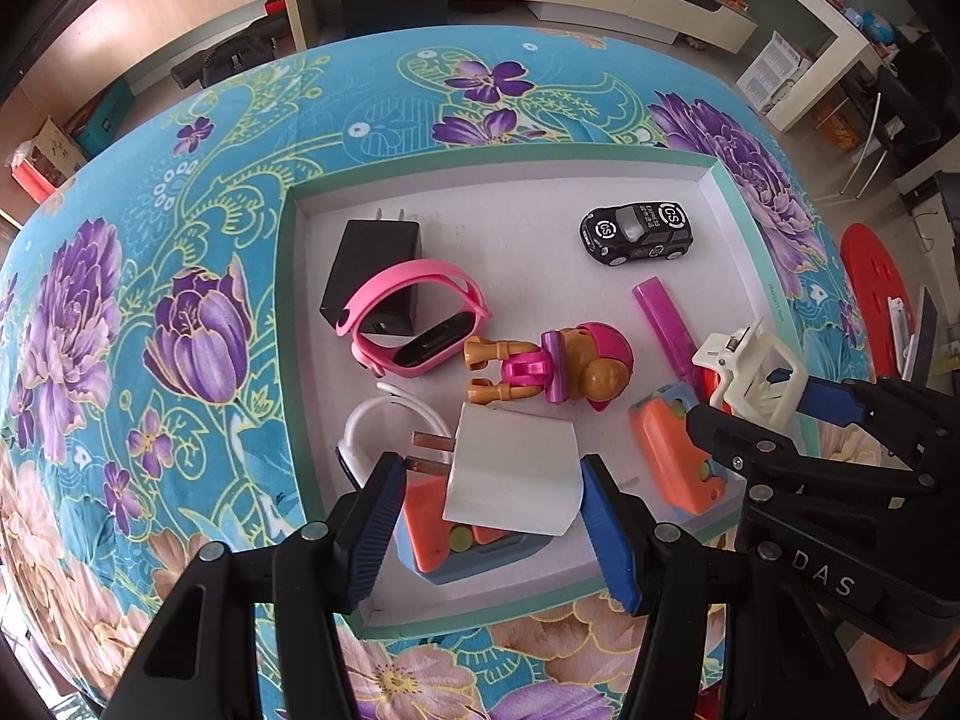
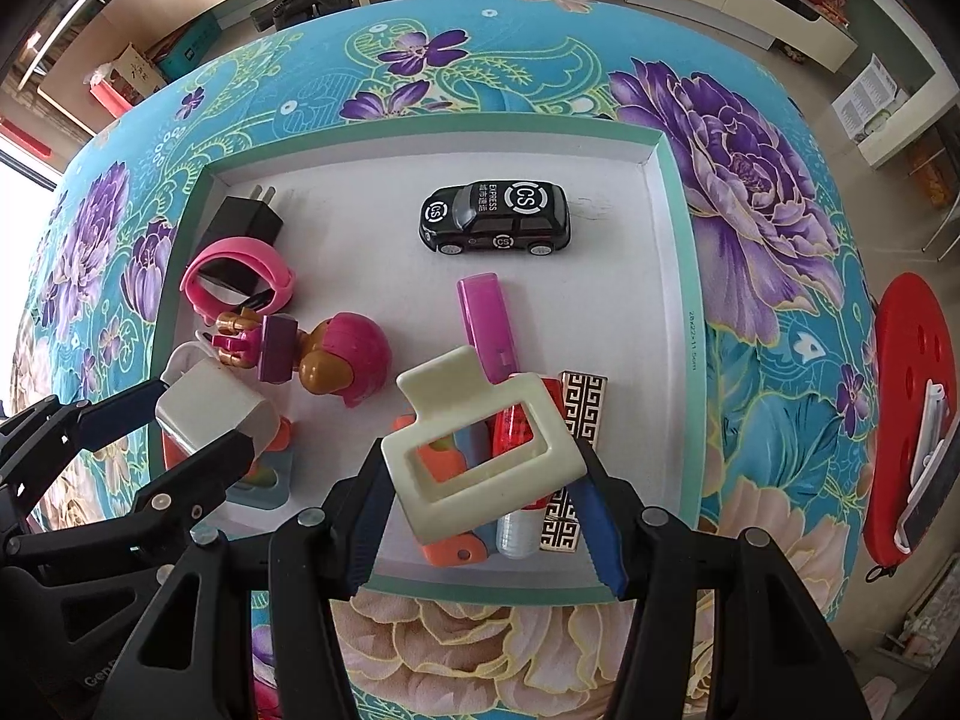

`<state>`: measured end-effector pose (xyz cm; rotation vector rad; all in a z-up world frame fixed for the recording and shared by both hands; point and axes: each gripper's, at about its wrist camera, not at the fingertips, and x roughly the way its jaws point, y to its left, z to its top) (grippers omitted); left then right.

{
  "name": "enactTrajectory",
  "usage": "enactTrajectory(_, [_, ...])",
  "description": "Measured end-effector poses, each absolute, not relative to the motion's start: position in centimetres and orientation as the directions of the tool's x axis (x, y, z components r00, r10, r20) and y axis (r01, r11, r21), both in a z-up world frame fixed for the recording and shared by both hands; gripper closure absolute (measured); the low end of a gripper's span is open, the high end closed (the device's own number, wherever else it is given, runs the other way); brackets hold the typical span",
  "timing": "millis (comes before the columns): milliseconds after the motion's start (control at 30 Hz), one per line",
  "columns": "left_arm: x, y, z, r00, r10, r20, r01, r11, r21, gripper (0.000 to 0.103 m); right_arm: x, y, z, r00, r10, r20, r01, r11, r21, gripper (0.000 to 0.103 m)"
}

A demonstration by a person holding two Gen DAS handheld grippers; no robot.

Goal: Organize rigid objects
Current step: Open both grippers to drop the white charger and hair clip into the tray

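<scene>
White cardboard lines the shallow tray (image 1: 288,276) with its pale green rim, set on a table covered in a blue floral cloth (image 1: 180,180). At its left end a black plug adapter (image 1: 369,264) lies flat, with a pink smartwatch (image 1: 414,318) resting partly on top of it, and just below them a white band (image 1: 384,420) curls against the tray floor. The left gripper (image 1: 489,534) points down over the near-left part of the tray and pinches a white charger (image 1: 510,468) between its blue pads — prongs sticking out to the left, the charger hanging above an orange-and-blue toy (image 1: 456,546) on the tray floor. Beside the charger lies a toy figure (image 1: 552,369) with a pink cap, on its back. Farther right a black toy car (image 2: 495,219) stands alone near the far wall, well apart from both grippers, and a purple stick-shaped item (image 2: 486,318) lies below it. The right gripper (image 2: 486,516) is clamped on a cream hair claw clip (image 2: 480,450), held over a cluster at the near-right: another orange toy (image 2: 447,549), a red-and-clear tube (image 2: 516,438) and a black-and-gold patterned bar (image 2: 579,408). Off the table to the right sits a red stool (image 2: 912,396).
</scene>
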<state>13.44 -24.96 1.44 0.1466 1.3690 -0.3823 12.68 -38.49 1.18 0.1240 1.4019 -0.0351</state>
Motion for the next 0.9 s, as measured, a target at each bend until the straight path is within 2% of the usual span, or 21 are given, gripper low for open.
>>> enactTrajectory(200, [13.4, -24.8, 2.3, 0.162, -0.195, -0.967, 0.349, 0.928, -0.128, 0.036, 12.7, -38.7, 1.2, 0.169, 0.047, -0.984, 0.103, 0.992, 0.066, 0.044])
enactTrajectory(467, [13.4, -23.7, 3.7, 0.183, -0.188, -0.965, 0.331, 0.936, -0.12, 0.035, 12.5, -38.7, 2.3, 0.182, 0.044, -0.982, 0.104, 0.993, 0.064, 0.043])
enactTrajectory(633, [13.4, -22.4, 4.3, 0.202, -0.167, -0.965, 0.302, 0.948, -0.101, 0.031, 11.5, -38.3, 2.6, 0.194, 0.039, -0.98, 0.097, 0.994, 0.059, 0.042])
enactTrajectory(700, [13.3, -21.7, 4.5, 0.209, -0.158, -0.965, 0.285, 0.954, -0.095, 0.029, 11.0, -38.1, 2.8, 0.201, 0.037, -0.979, 0.097, 0.994, 0.057, 0.037])
enactTrajectory(833, [13.1, -20.3, 4.8, 0.221, -0.131, -0.967, 0.26, 0.963, -0.071, 0.029, 10.1, -37.7, 3.2, 0.209, 0.033, -0.977, 0.092, 0.994, 0.053, 0.037])
enactTrajectory(867, [13.0, -19.8, 4.8, 0.223, -0.124, -0.967, 0.253, 0.965, -0.065, 0.029, 10.1, -37.4, 3.3, 0.211, 0.03, -0.977, 0.091, 0.995, 0.05, 0.033])
enactTrajectory(900, [13.0, -19.4, 4.8, 0.225, -0.118, -0.967, 0.244, 0.968, -0.062, 0.029, 10.0, -37.3, 3.4, 0.215, 0.028, -0.976, 0.09, 0.995, 0.048, 0.023])
